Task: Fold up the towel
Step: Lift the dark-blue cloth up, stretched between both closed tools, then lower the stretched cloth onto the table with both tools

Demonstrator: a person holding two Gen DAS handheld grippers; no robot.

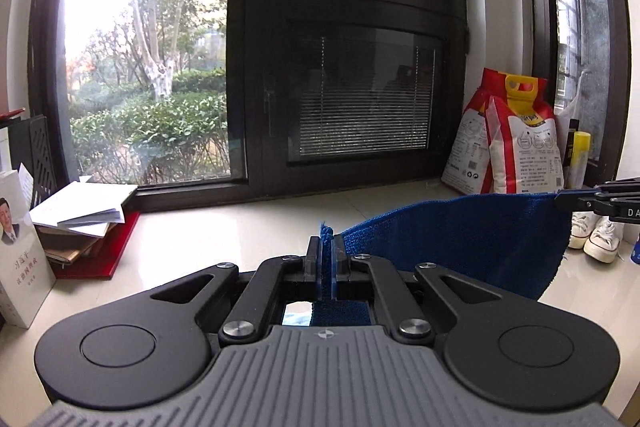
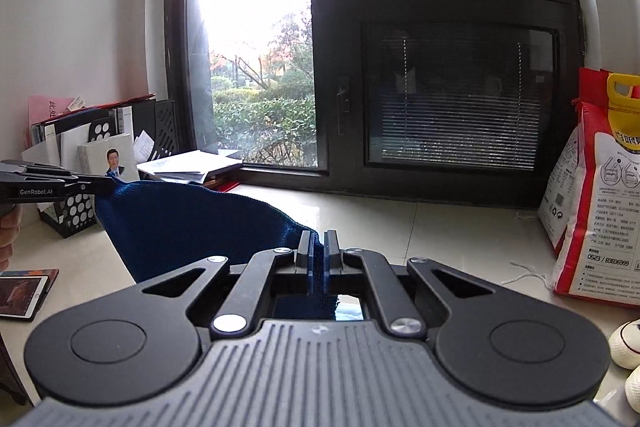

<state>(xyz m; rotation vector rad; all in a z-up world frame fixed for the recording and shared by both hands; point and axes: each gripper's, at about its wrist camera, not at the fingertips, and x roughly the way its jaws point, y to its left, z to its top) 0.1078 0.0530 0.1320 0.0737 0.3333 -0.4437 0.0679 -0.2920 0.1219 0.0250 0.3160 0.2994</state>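
A blue towel (image 1: 472, 239) hangs in the air between my two grippers, above the pale counter. My left gripper (image 1: 328, 237) is shut on one top corner of it, a blue tuft poking out above the fingers. My right gripper (image 2: 319, 239) is shut on the other top corner; the towel (image 2: 192, 227) sags away to the left from it. In the left wrist view the right gripper (image 1: 560, 197) shows at the far right edge, clamped on the towel. In the right wrist view the left gripper (image 2: 102, 185) shows at the far left, clamped on the towel. The towel's lower part is hidden behind the gripper bodies.
A dark-framed window (image 1: 344, 67) stands behind the counter (image 1: 224, 235). Books and papers (image 1: 80, 215) and file holders (image 2: 100, 135) lie at the left. Red-and-white rice bags (image 1: 512, 143) stand at the right, white sneakers (image 1: 596, 237) beside them. A tablet (image 2: 20, 295) lies at the front left.
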